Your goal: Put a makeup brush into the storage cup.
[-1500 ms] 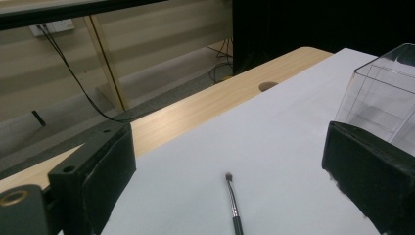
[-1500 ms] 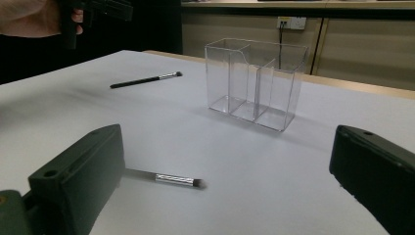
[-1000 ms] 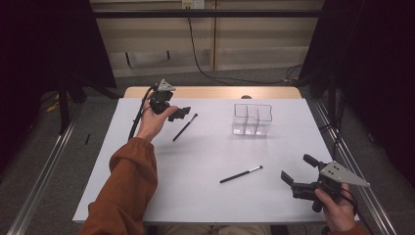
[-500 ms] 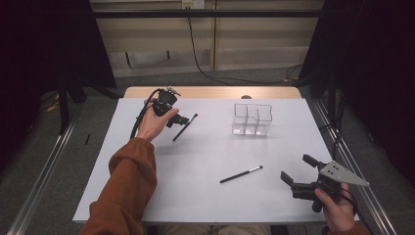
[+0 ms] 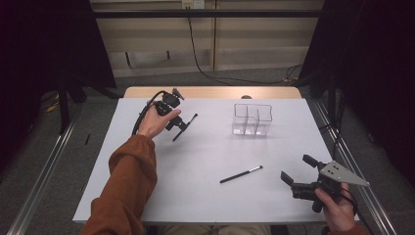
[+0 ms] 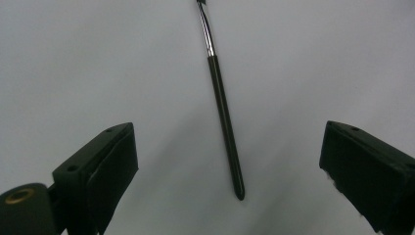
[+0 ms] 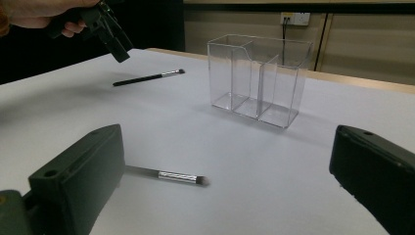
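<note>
Left gripper view: slim black makeup brush (image 6: 222, 105), silver ferrule, flat on table (image 6: 313, 58).

Rust-brown sleeve (image 5: 128, 186); black gripper (image 5: 298, 172), seemingly grey plate.

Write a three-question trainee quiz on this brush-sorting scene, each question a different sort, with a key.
1. True or false: the left gripper is shut on the far makeup brush.
2. How many compartments does the clear organizer have? A) two B) three C) five
3. Fill in: the near makeup brush lies on the white table between the organizer and the ____ gripper.

Key: 1. False; its jaws stand open above the brush, which lies flat. 2. B. 3. right.
</note>
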### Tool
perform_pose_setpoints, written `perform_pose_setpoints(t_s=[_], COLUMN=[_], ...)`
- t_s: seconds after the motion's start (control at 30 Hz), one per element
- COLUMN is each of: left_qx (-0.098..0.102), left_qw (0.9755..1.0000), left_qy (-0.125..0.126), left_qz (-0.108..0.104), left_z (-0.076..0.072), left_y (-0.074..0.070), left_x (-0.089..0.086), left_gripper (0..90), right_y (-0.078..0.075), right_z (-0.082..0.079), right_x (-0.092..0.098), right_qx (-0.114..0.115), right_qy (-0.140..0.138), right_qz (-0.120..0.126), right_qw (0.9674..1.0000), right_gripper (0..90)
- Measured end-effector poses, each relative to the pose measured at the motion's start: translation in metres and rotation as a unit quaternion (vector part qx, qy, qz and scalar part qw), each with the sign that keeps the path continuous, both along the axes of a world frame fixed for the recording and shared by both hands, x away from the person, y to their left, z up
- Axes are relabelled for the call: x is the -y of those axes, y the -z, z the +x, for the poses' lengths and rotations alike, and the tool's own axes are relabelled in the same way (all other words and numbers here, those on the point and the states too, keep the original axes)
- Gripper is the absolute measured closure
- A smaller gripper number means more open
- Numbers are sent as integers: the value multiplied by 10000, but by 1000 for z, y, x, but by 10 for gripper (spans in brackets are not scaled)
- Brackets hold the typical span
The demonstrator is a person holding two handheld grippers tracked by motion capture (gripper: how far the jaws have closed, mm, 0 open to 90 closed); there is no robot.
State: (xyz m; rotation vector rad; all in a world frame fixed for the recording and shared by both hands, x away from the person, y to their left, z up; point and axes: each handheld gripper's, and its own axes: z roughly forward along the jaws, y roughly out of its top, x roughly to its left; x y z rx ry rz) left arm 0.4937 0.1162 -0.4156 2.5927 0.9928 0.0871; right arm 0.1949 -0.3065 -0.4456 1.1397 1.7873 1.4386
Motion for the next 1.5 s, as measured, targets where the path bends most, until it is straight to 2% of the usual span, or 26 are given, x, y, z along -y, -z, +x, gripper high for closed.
perform_pose_setpoints(t_s=[0.07, 0.13, 0.27, 0.33, 0.43, 0.53, 0.73, 0.9, 1.17, 1.4, 1.5], left_qx=[-108, -100, -120, -216, -274, -209, -241, -300, -354, -457, -498], left_qw=[9999, 9997, 9997, 9994, 9991, 9989, 9981, 9979, 9957, 9955, 9950], left_qy=[39, 65, 17, 50, 4, 0, 3, -17, 68, -27, 29], left_qz=[95, 192, 217, 268, 328, 409, 566, 579, 850, 831, 868], left_z=[0, 0, 1, 2, 2, 2, 2, 1, 2, 3, 2], left_y=[3, 5, 8, 11, 14, 16, 21, 25, 35, 35, 34], left_x=[1, 3, 5, 6, 7, 9, 13, 19, 25, 26, 28], left_gripper=[75, 81, 86, 102, 153, 244, 357, 409, 487, 526, 581], right_y=[0, 0, 0, 0, 0, 0, 0, 0, 0, 0, 0], right_z=[0, 0, 0, 0, 0, 0, 0, -1, -1, -1, -1], right_x=[0, 0, 0, 0, 0, 0, 1, 1, 1, 0, 0], right_qx=[0, -3, -6, -5, -9, -10, -8, 1, -5, -6, 5], right_qy=[-4, -5, -3, -9, -3, 0, -8, -8, -13, -28, -31], right_qz=[0, 3, 3, -1, 4, 4, -17, -10, -15, -22, -25], right_qw=[10000, 10000, 10000, 10000, 10000, 10000, 10000, 10000, 10000, 10000, 10000], right_gripper=[0, 0, 0, 0, 0, 0, 0, 0, 0, 0, 0])
